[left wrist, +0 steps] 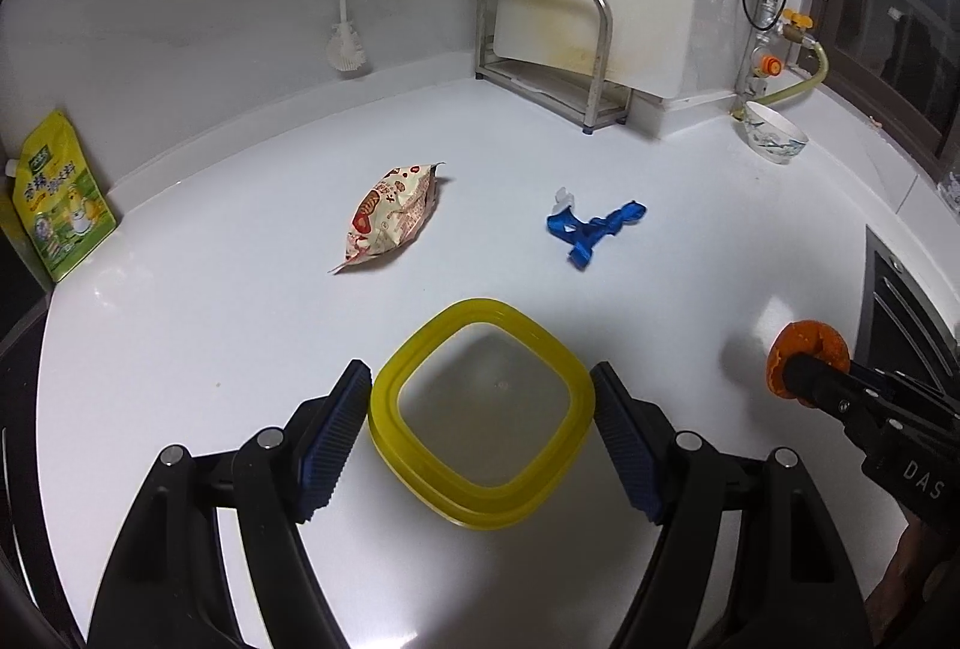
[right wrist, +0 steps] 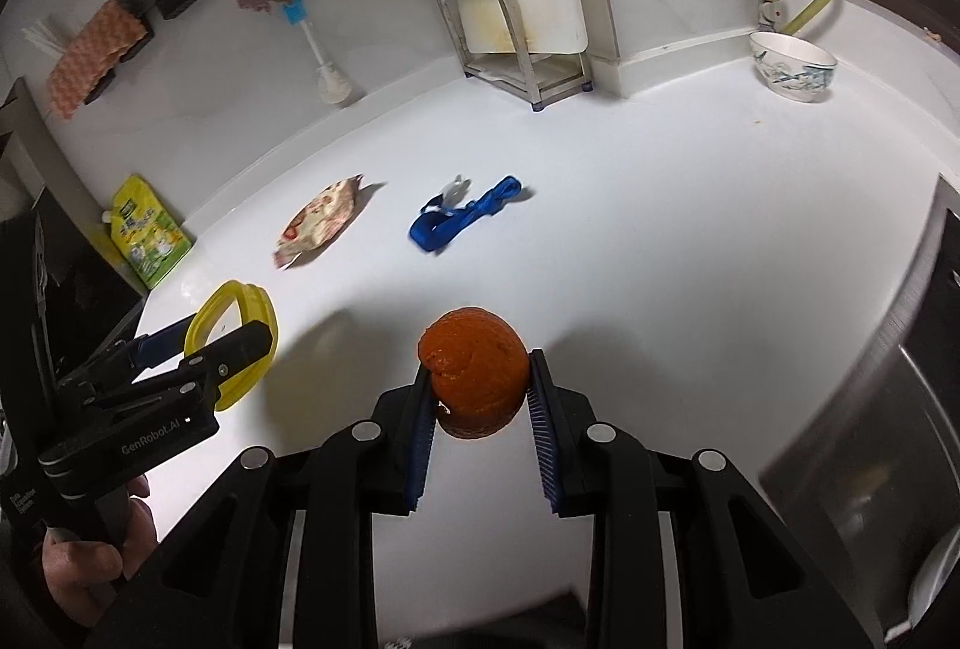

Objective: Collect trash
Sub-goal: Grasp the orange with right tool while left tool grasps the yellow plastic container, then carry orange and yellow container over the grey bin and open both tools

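Left tongs point(left wrist: 480, 427) spread wide, right tongs point(right wrist: 480, 397) pinched narrow, both angled down and forward.

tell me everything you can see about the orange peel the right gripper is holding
The orange peel is a domed, cup-shaped piece with a rough, dimpled, deep orange skin and a ragged torn edge. It looks dry and rather stiff. The right gripper clamps it between its blue ribbed pads, dome facing forward. It seems lifted off the white counter, casting a shadow there. In the left wrist view it shows as an orange ring round a finger. Nothing else touches it.
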A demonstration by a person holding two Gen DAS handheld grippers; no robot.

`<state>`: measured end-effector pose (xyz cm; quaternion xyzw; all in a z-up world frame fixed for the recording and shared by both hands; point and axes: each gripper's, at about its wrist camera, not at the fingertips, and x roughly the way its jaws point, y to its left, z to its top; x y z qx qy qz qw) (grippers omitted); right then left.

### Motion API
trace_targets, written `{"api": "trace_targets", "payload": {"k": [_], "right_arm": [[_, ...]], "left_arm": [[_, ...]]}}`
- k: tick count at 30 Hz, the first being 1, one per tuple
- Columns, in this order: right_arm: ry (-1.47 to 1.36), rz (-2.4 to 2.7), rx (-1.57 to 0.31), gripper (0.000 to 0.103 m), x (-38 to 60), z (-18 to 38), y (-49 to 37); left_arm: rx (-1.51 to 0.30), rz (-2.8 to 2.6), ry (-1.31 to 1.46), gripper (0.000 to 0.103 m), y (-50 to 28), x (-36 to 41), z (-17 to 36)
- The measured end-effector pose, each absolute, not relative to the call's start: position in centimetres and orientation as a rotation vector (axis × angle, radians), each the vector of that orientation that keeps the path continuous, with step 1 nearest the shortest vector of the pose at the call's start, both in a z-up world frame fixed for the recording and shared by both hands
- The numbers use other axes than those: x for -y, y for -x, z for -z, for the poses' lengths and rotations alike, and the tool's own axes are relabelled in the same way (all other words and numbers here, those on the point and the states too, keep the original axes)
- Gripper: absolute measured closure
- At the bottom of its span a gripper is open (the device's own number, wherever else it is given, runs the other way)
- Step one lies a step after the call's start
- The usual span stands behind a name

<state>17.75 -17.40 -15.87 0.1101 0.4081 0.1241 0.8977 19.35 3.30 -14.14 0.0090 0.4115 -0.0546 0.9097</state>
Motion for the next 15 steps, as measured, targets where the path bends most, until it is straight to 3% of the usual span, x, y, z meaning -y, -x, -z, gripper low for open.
{"api": "trace_targets", "payload": {"k": [15], "right_arm": [[-0.25, -0.24, -0.845, 0.075, 19.9, 12.9, -5.4]], "left_arm": [[-0.814, 0.152, -0.013, 0.031, -9.1, -0.8, 9.7]]}}
